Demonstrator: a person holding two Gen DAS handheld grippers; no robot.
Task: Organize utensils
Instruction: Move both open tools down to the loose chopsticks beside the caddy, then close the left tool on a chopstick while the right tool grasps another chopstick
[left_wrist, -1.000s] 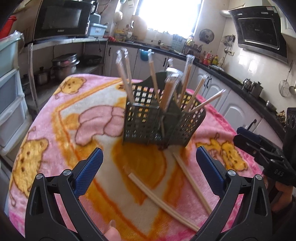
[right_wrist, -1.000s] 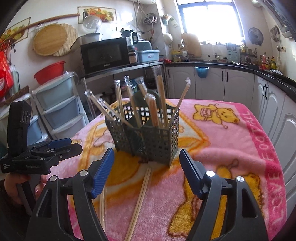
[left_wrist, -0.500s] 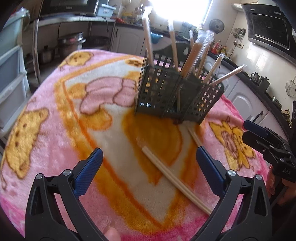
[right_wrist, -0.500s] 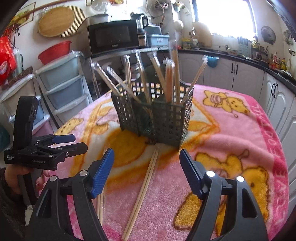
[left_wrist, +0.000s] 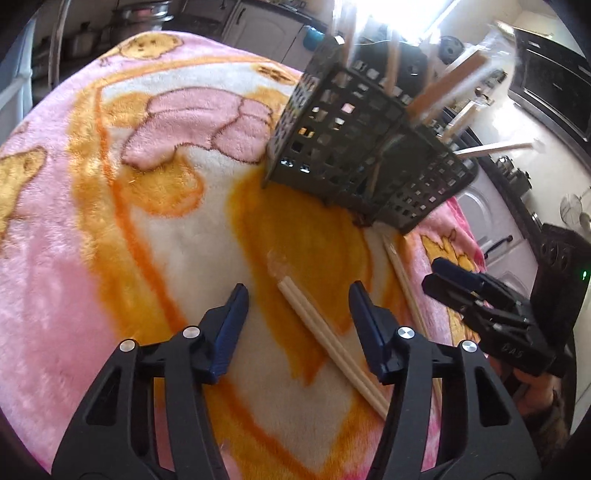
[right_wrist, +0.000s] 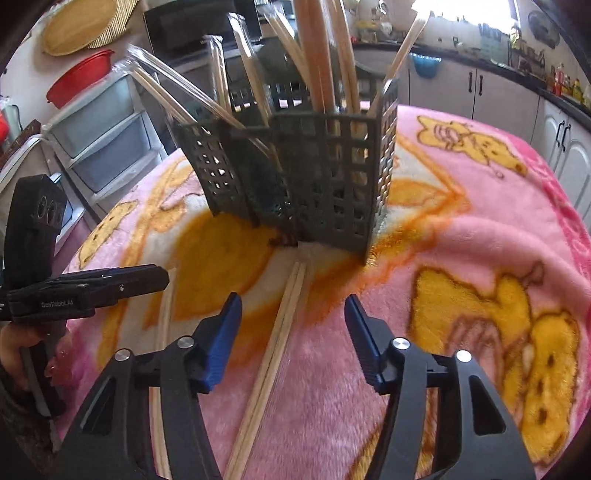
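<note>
A dark green mesh utensil holder (left_wrist: 354, 155) (right_wrist: 310, 184) stands on the pink blanket and holds several wrapped chopstick pairs. Two wrapped pairs lie flat on the blanket in front of it. My left gripper (left_wrist: 297, 317) is open and empty, low over one pair (left_wrist: 325, 339), which runs between its fingers. My right gripper (right_wrist: 291, 325) is open and empty, low over the other pair (right_wrist: 280, 332), which lies between its fingers and also shows in the left wrist view (left_wrist: 402, 280). The left gripper's pair shows at the left of the right wrist view (right_wrist: 164, 332).
The pink and orange cartoon blanket (left_wrist: 110, 221) (right_wrist: 461, 258) covers the table. Plastic drawers (right_wrist: 103, 140) stand to the left beyond the table edge. Kitchen cabinets (right_wrist: 498, 96) line the far wall.
Both grippers have moved down and forward toward the blanket. Each now straddles a flat chopstick pair, and the holder looms closer in both views.
</note>
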